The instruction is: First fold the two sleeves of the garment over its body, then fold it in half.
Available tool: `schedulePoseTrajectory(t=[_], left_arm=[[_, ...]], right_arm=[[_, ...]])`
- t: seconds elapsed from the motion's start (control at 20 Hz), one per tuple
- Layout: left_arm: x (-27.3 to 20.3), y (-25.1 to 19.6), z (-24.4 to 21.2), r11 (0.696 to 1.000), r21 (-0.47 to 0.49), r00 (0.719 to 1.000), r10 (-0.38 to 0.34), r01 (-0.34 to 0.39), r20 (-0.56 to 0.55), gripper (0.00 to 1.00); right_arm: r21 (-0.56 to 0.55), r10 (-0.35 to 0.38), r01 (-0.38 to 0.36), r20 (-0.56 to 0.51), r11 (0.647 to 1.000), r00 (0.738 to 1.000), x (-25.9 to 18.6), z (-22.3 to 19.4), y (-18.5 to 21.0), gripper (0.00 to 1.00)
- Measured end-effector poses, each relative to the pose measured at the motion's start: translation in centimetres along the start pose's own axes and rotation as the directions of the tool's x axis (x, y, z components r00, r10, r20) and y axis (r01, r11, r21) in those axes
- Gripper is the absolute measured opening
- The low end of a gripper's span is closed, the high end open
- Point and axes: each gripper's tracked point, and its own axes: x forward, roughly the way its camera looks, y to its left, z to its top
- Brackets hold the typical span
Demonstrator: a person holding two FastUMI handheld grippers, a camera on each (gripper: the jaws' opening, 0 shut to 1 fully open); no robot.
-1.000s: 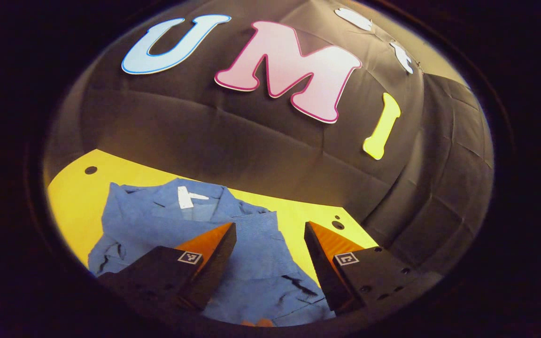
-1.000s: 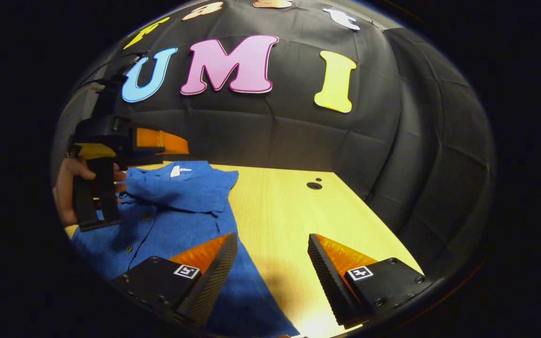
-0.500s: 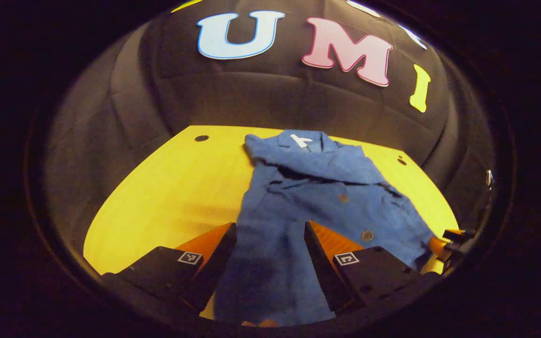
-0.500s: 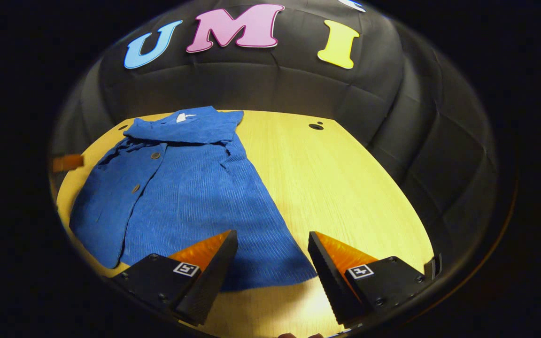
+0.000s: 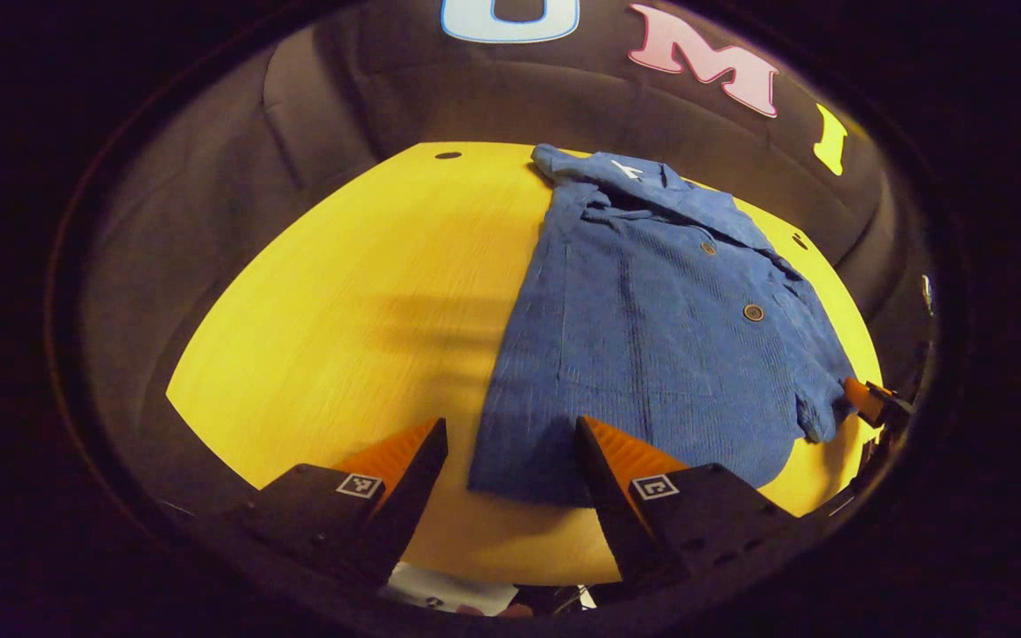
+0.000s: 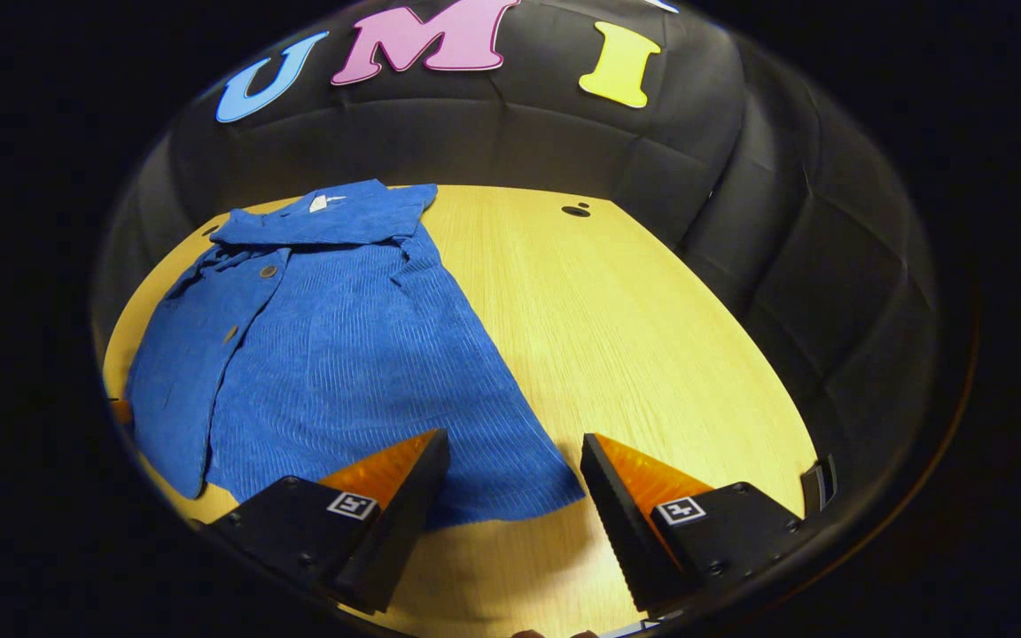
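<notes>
both views high at near edge, sharing shirt

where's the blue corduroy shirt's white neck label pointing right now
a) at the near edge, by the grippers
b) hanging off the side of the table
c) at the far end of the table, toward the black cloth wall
c: the blue corduroy shirt lies flat on the yellow wooden table, with its collar and white neck label at the far end and its hem near the open right gripper.
</notes>
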Motion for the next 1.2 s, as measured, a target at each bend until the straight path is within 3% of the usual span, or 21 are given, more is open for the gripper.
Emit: schedulePoseTrajectory(t=[0.15,0.2,0.25,0.3,0.35,0.4,0.45,0.5,0.55,0.65,0.75,0.85,1.05,1.2], left_arm=[[0.2,-1.6,0.2,0.998,0.061,1.000,-0.015,0.016,-0.014,0.87],[0.5,-1.6,0.2,0.998,0.066,1.000,-0.016,0.017,-0.013,0.73],[0.2,-2.3,0.3,0.997,0.066,0.999,-0.034,0.034,-0.006,0.59],[0.6,-2.6,0.2,0.997,0.068,0.999,-0.036,0.037,-0.012,0.49],[0.7,-2.7,0.3,0.998,0.059,0.999,-0.031,0.031,-0.010,0.34],[0.6,-3.0,0.5,0.999,0.044,1.000,-0.024,0.024,-0.012,0.29],[0.7,-3.4,0.4,0.998,0.048,0.999,-0.034,0.034,-0.014,0.12],[0.6,-3.9,0.3,0.997,0.050,0.999,-0.052,0.052,-0.010,0.12],[0.6,-4.5,0.3,0.996,0.046,0.997,-0.079,0.079,-0.013,0.04],[0.6,-5.9,0.3,0.988,0.020,0.988,-0.153,0.153,-0.019,0.00],[0.4,-6.9,0.3,0.979,-0.025,0.979,-0.205,0.204,-0.024,0.00],[0.6,-7.0,0.5,0.977,-0.045,0.977,-0.210,0.209,-0.030,0.00],[-0.9,-8.4,3.2,0.959,-0.090,0.963,-0.270,0.270,0.010,0.00],[-2.0,-8.3,8.6,0.948,-0.115,0.950,-0.280,0.296,0.139,0.00]], right_arm=[[0.100,0.041,-0.038,-0.031,0.994,0.999,0.0,-0.5,0.8,0.92],[0.117,0.059,-0.053,-0.045,0.992,0.997,0.1,-0.5,1.3,0.84],[0.108,0.065,-0.061,-0.037,0.992,0.997,0.4,-0.4,1.5,0.67],[0.091,0.089,-0.084,-0.048,0.992,0.995,0.1,-0.3,2.5,0.69],[0.073,0.095,-0.092,-0.049,0.993,0.994,-0.1,-0.3,3.2,0.52],[0.046,0.084,-0.083,-0.036,0.996,0.996,0.1,-0.2,3.4,0.35],[-0.001,0.076,-0.076,-0.028,0.997,0.997,0.0,0.0,3.5,0.17],[-0.044,0.061,-0.062,-0.018,0.997,0.998,-0.3,0.0,3.5,0.15],[-0.083,0.067,-0.067,-0.009,0.994,0.998,-0.2,0.0,3.8,0.10],[-0.119,0.135,-0.136,-0.017,0.983,0.991,-0.5,-0.3,5.2,0.05],[-0.064,0.174,-0.175,-0.025,0.982,0.984,-0.6,-0.3,5.9,0.05],[-0.047,0.180,-0.181,-0.028,0.982,0.983,-0.9,0.2,6.4,0.05],[-0.027,0.244,-0.243,0.035,0.970,0.969,-1.8,4.5,8.6,0.05],[-0.008,0.290,-0.291,0.125,0.957,0.949,-2.2,9.4,10.5,0.05]])
